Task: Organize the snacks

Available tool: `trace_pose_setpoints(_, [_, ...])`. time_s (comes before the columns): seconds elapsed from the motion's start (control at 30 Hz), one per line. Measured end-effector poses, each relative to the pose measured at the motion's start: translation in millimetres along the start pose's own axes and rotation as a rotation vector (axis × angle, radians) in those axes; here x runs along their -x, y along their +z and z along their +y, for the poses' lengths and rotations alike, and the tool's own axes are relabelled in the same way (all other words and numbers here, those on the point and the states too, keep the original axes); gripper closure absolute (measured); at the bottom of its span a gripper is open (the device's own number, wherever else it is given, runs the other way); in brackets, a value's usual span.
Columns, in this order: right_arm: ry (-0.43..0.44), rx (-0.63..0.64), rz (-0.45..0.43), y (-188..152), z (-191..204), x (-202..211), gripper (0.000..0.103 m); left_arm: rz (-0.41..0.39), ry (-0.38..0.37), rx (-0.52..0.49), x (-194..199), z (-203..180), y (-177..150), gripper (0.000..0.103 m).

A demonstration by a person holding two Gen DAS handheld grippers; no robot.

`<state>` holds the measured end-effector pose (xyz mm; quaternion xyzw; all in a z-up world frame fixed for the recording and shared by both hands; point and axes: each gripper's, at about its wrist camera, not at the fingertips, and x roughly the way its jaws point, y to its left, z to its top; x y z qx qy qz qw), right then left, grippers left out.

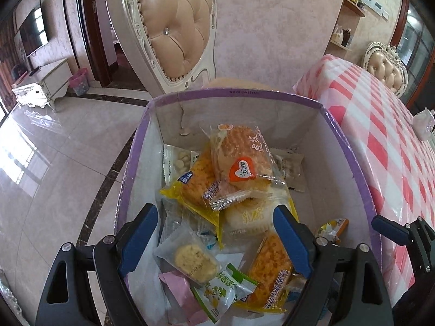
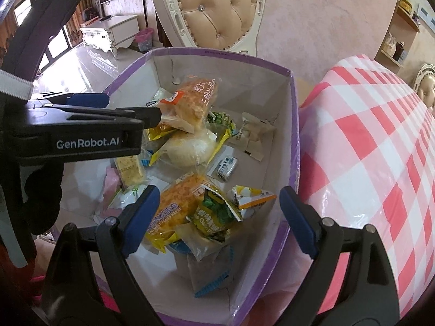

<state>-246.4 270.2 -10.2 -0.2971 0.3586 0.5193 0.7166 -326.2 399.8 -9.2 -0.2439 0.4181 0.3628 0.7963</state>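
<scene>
A purple-rimmed box with white inner walls holds several wrapped snacks. On top lies a tiger-skin bread packet with an orange heart label, over a white round bun. Yellow meat-floss bread packets lie among them. My left gripper hangs open above a clear-wrapped biscuit, touching nothing. My right gripper stands open over a torn green packet, with its pads free. The left gripper reaches into the box from the left.
A table with a pink-and-white checked cloth stands right of the box. A padded cream chair back rises behind it. Glossy tiled floor lies to the left, with a white cabinet by the far wall.
</scene>
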Motion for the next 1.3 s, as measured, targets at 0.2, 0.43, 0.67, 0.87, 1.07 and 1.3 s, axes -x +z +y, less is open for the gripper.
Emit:
trace_pose_setpoints(0.2, [-0.001, -0.002, 0.002, -0.2, -0.3, 0.1, 0.012, 0.003, -0.001, 0.0, -1.3, 0.0, -0.4, 0.015])
trace_pose_setpoints(0.43, [0.0, -0.001, 0.001, -0.8, -0.5, 0.2, 0.012, 0.007, -0.003, 0.0, -2.8, -0.2, -0.7, 0.015])
trace_pose_setpoints(0.67, [0.001, -0.001, 0.002, -1.0, -0.6, 0.1, 0.012, 0.009, -0.004, 0.002, -3.5, -0.5, -1.4, 0.015])
trace_pose_setpoints(0.87, [0.001, -0.002, 0.004, -1.2, -0.7, -0.2, 0.012, 0.015, -0.001, 0.001, -5.3, -0.7, -2.1, 0.015])
trace_pose_setpoints(1.07, [0.002, -0.003, 0.004, -1.4, -0.7, -0.3, 0.012, 0.022, 0.002, 0.009, -6.8, 0.7, -2.5, 0.015])
trace_pose_setpoints(1.3, [0.003, -0.004, 0.004, -1.8, -0.7, -0.5, 0.012, 0.022, 0.007, 0.008, -5.6, -1.7, -4.3, 0.015])
